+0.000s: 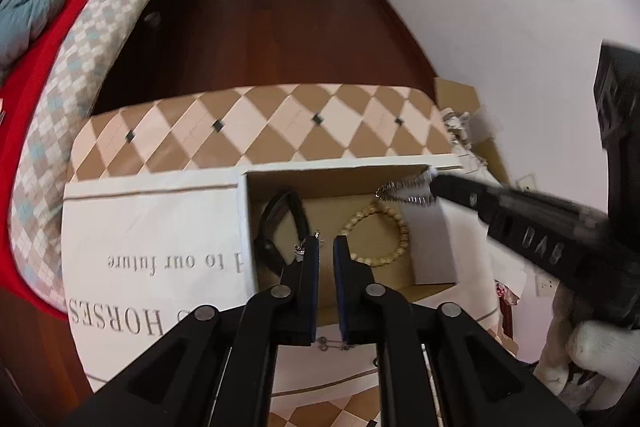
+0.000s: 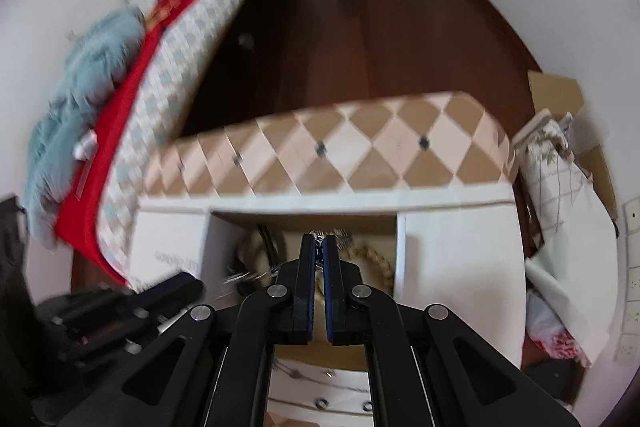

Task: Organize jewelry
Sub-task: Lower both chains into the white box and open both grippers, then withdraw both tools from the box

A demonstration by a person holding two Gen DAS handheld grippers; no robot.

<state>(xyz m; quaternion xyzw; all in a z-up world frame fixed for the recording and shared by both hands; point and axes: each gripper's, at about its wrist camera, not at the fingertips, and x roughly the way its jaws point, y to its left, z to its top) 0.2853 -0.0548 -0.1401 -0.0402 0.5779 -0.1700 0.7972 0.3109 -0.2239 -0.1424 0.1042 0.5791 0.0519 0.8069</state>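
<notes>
Right gripper (image 1: 430, 187) clamped on silver clip (image 1: 402, 191) over the box (image 1: 280, 177), left gripper (image 1: 326, 245) slightly apart; best lower it beside the bead bracelet (image 1: 378, 233) before letting go.

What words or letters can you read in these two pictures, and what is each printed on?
"HORSES", cut off at both ends: white box flap, upside down.
"to our future", start cut off: same flap.
Raised letters on the right gripper: too blurred to read with certainty.
Faint print on the flap in the right wrist view: unreadable.
</notes>
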